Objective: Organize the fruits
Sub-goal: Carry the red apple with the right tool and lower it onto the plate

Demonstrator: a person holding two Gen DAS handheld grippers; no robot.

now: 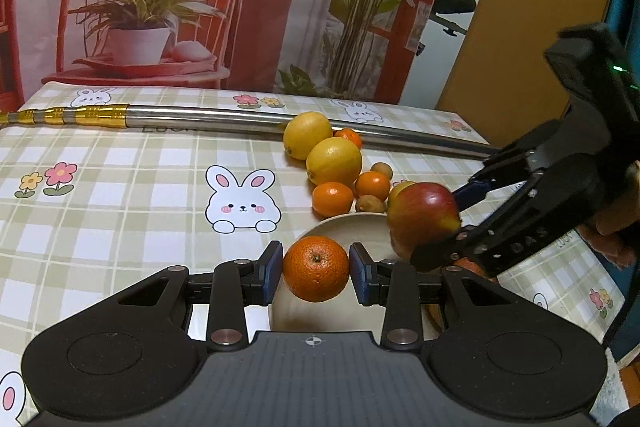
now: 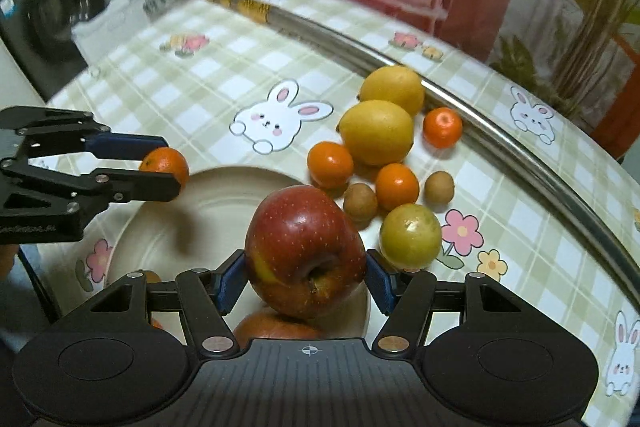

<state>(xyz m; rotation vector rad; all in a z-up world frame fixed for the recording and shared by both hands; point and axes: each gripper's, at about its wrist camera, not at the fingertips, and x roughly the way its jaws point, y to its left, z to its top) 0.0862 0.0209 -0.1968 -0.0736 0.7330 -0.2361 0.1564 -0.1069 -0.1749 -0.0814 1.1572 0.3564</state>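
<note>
Both grippers were loaded at once! The left gripper [image 1: 316,273] had its blue pads closed on an orange mandarin [image 1: 316,268], jaws only narrowly apart, the fruit squeezed between them and hanging above the near-left rim of the cream plate [image 2: 200,195]. Seen from the right wrist, that same gripper [image 2: 168,167] came in from nine o'clock with the mandarin [image 2: 166,165] at the plate's ten o'clock edge.

The right gripper [image 2: 306,279] was clamped on a red apple [image 2: 304,251], jaws spread wider to fit it, stem hollow turned toward the camera, held over the plate's middle. From the left wrist the apple [image 1: 424,217] sat at two o'clock of the mandarin, above the plate's far-right side [image 1: 352,227]. Another reddish fruit [image 2: 276,327] lay on the plate right under it, mostly hidden by the gripper.

Out on the worktop [image 2: 160,99], in its checked rabbit-print cloth, the rest waited in a cluster at one o'clock of the plate: two lemons [image 2: 378,131] touching each other, three small mandarins [image 2: 330,163] around them, two little brown fruits [image 2: 360,201], and a green-yellow round fruit [image 2: 410,235] just beside the plate's rim. A long steel tube [image 1: 240,119] with gold bands lay across the far side, behind the lemons.
</note>
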